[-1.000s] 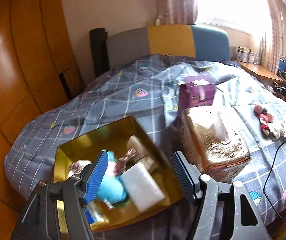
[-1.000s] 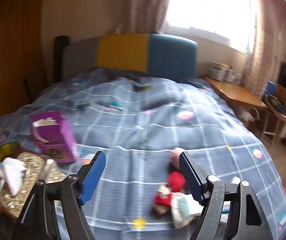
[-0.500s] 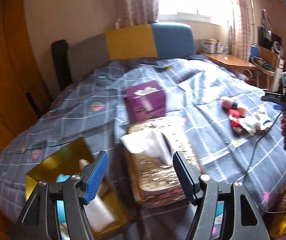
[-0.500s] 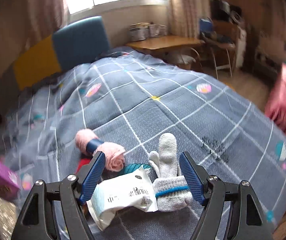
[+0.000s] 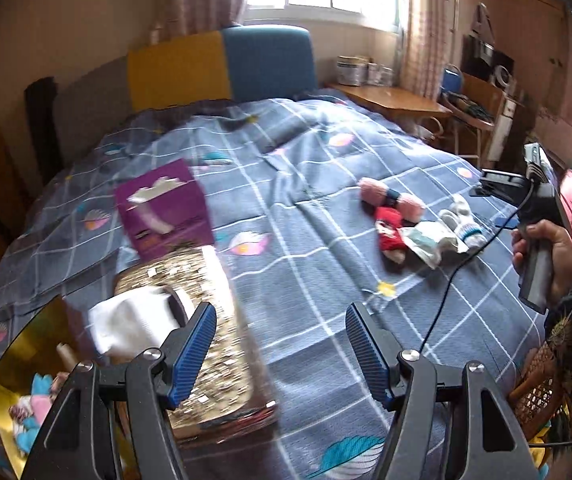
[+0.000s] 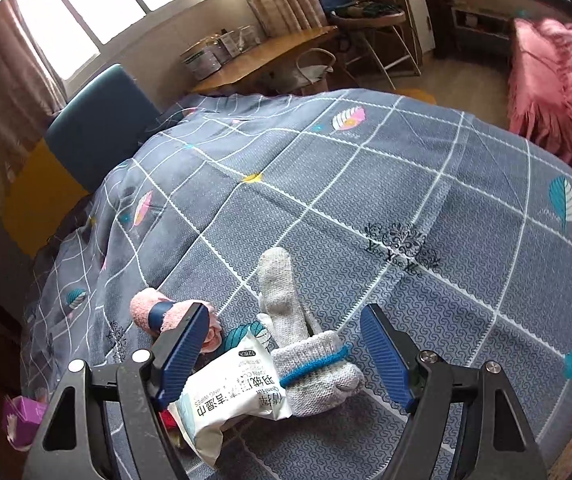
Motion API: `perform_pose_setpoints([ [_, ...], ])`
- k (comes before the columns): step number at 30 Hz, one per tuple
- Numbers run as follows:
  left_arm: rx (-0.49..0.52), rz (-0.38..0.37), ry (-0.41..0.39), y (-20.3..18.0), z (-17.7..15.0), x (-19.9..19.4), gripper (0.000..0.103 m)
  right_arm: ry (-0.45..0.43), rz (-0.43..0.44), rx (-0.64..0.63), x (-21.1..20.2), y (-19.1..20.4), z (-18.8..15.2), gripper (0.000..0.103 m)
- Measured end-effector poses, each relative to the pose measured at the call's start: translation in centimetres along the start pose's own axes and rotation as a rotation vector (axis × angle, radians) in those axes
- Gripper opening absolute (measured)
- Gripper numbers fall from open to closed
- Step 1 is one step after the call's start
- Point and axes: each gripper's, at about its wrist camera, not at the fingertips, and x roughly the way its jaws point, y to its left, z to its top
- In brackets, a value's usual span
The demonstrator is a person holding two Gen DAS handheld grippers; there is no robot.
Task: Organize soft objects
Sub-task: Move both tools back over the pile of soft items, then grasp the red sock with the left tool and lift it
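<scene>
Several soft items are already lying in your gold open box (image 5: 10,354); the grey knitted glove (image 6: 305,356), white wipes packet (image 6: 234,398) and pink rolled towel (image 6: 174,314) are still waiting on the quilt. You are holding both the right gripper (image 6: 284,354) and left gripper (image 5: 280,350) spread, empty

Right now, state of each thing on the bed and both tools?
left tool: open, empty
right tool: open, over the pile
grey mitten: flat on the quilt
wipes pack: sealed, lying against the mitten's cuff
pink towel roll: rolled, banded
purple tissue box: open, tissue out
gold box: open, toys inside
</scene>
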Motion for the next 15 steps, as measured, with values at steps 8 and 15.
perform_pose_setpoints([
  [8,0.044,-0.036,0.050,-2.7,-0.1,2.1,0.068,0.044,0.056,0.041,0.5,-0.4,-0.1,0.079],
  [15,0.031,-0.090,0.120,-4.6,1.1,5.2,0.065,0.073,0.108,-0.055,0.7,1.7,-0.8,0.079],
])
